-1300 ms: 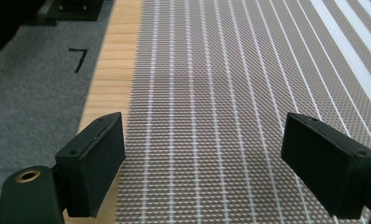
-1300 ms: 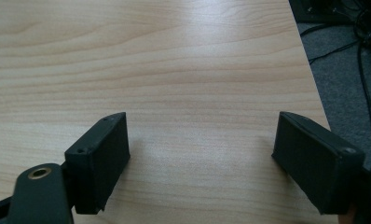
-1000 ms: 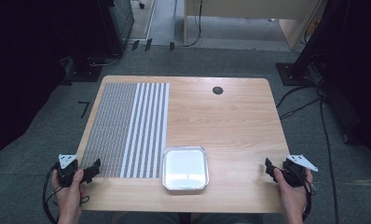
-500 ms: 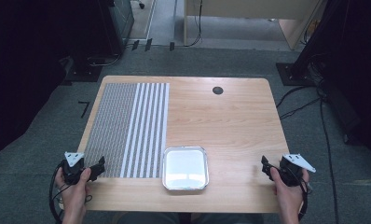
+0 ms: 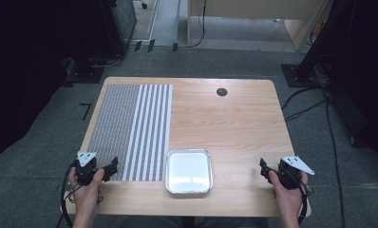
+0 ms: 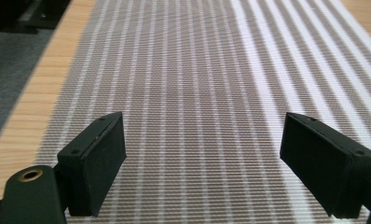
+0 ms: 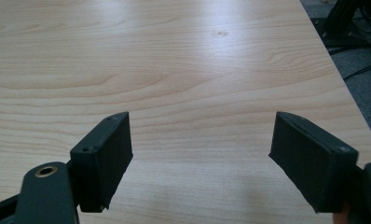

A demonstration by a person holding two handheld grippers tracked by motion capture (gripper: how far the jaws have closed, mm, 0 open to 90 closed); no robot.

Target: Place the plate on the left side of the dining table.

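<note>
- High view: left gripper [image 5: 112, 168] hovers released over the grey-and-white striped woven mat [image 5: 130, 128]; right gripper [image 5: 263, 167], jaws spread and empty, hangs over the bare wooden table [image 5: 234, 123].
- Square white metal-rimmed tray [image 5: 189, 171] lies between them, untouched; judged a pre-reach step, next needing an approach and a closing grip.

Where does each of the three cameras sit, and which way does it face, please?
High view: above the near edge, looking forward and down on the table, mat and tray; both forearms, left gripper and right gripper show.
Left gripper view: rides the left gripper, looks along its open jaws over the mat.
Right gripper view: rides the right gripper, looks along its open jaws over bare table.
Shared: high and left gripper views both show the mat.
</note>
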